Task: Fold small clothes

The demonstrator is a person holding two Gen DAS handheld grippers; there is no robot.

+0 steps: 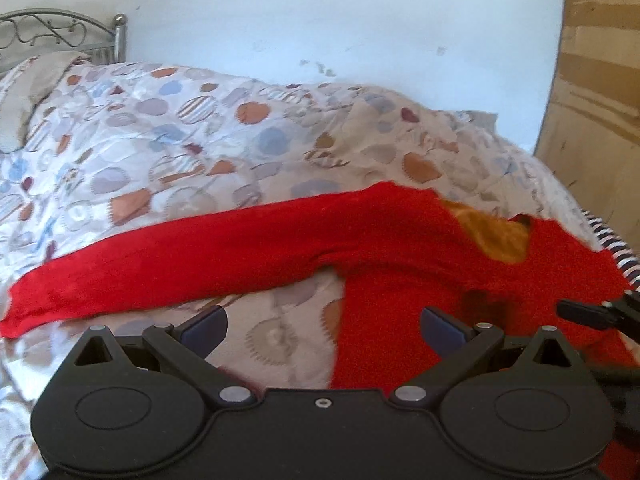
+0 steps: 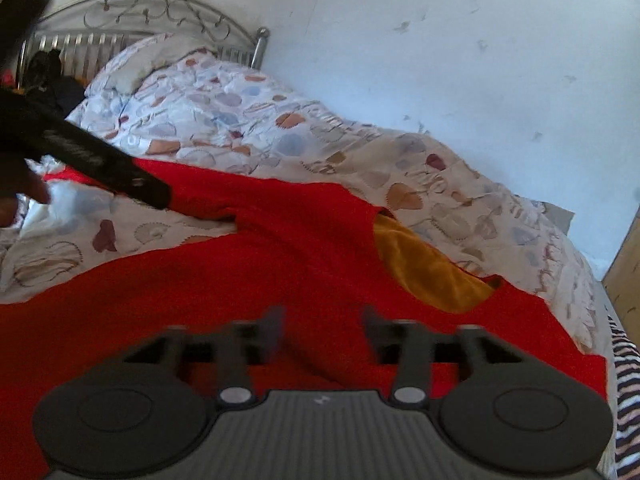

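A red long-sleeved sweater (image 1: 400,248) with a mustard lining at the neck (image 1: 496,236) lies flat on the patterned quilt (image 1: 168,140). One sleeve (image 1: 160,268) stretches out to the left. My left gripper (image 1: 324,324) is open and empty, low over the sweater's left side edge below the armpit. My right gripper (image 2: 324,332) is open and empty over the sweater's body (image 2: 240,280), below the neck opening (image 2: 424,268). The left gripper's finger also shows in the right wrist view (image 2: 120,172), near the sleeve. The right gripper's tip shows at the right edge of the left wrist view (image 1: 592,314).
A striped garment (image 2: 624,380) lies at the bed's right edge. A pillow (image 2: 152,56) and metal headboard (image 2: 160,16) are at the far end. A white wall runs along the far side. A brown cabinet (image 1: 600,80) stands at the right.
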